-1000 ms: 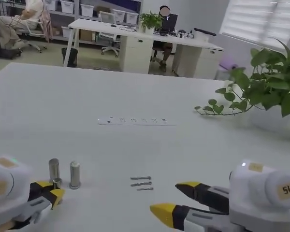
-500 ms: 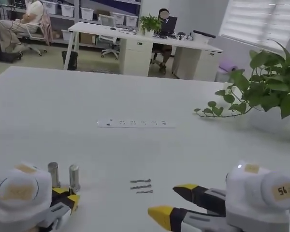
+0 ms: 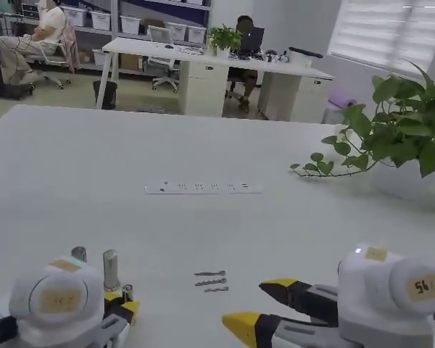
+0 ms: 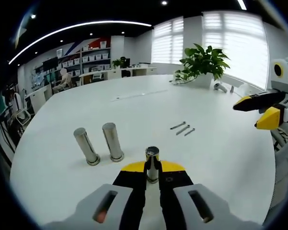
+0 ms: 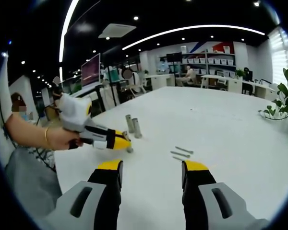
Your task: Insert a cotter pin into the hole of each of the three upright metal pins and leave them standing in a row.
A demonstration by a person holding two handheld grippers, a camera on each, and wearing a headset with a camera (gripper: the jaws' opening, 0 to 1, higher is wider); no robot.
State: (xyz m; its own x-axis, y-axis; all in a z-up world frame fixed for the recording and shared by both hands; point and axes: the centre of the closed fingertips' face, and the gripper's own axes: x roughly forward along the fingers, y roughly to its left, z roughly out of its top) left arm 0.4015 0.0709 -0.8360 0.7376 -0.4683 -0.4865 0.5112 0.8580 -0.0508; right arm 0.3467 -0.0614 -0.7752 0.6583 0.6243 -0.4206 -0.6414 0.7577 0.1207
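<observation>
One metal pin (image 4: 152, 157), upright, clamped in the left hand-held gripper (image 4: 152, 168). Two other metal pins (image 4: 113, 142) stand upright beside it on the desk (image 4: 134, 105). Three cotter pins (image 4: 183, 129) lie flat, parallel. The right hand-held gripper (image 5: 153, 167): wide apart, empty.

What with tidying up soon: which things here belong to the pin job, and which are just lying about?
Job: held metal pin, two standing metal pins, three cotter pins, left gripper, right gripper.
Lying about: power strip, potted plant.
</observation>
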